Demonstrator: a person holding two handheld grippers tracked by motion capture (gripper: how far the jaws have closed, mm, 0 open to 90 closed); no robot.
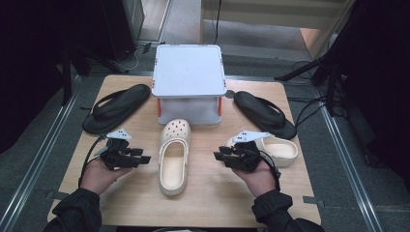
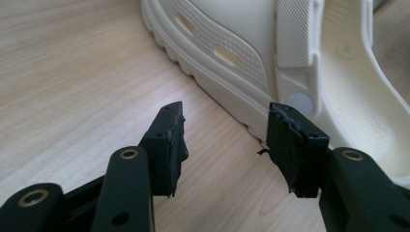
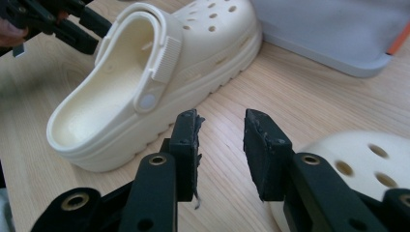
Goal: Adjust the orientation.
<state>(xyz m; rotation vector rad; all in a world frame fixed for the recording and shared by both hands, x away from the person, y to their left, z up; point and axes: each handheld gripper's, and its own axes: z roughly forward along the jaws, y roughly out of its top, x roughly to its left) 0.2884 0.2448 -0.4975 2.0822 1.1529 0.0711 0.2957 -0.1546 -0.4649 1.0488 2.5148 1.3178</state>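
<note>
High view puts the cream clog (image 1: 172, 157) mid-tabletop (image 1: 212, 193), toe at 12 o'clock, perforated, strap up. My left tool (image 1: 140, 158) and right tool (image 1: 218, 155) flank it, both spread, pinching nothing. My right hand partly hides the second clog (image 1: 285, 150). Two clogs, two black flip-flops (image 1: 116, 107), one white box (image 1: 189, 72).

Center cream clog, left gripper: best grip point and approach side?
Grip the side wall of the cream clog near the strap rivet, coming in level from its left. The clog sits upright on its sole with the foot opening facing up, so that thin wall probably fits between the jaws. The left gripper is open, empty and already aimed there.
</note>
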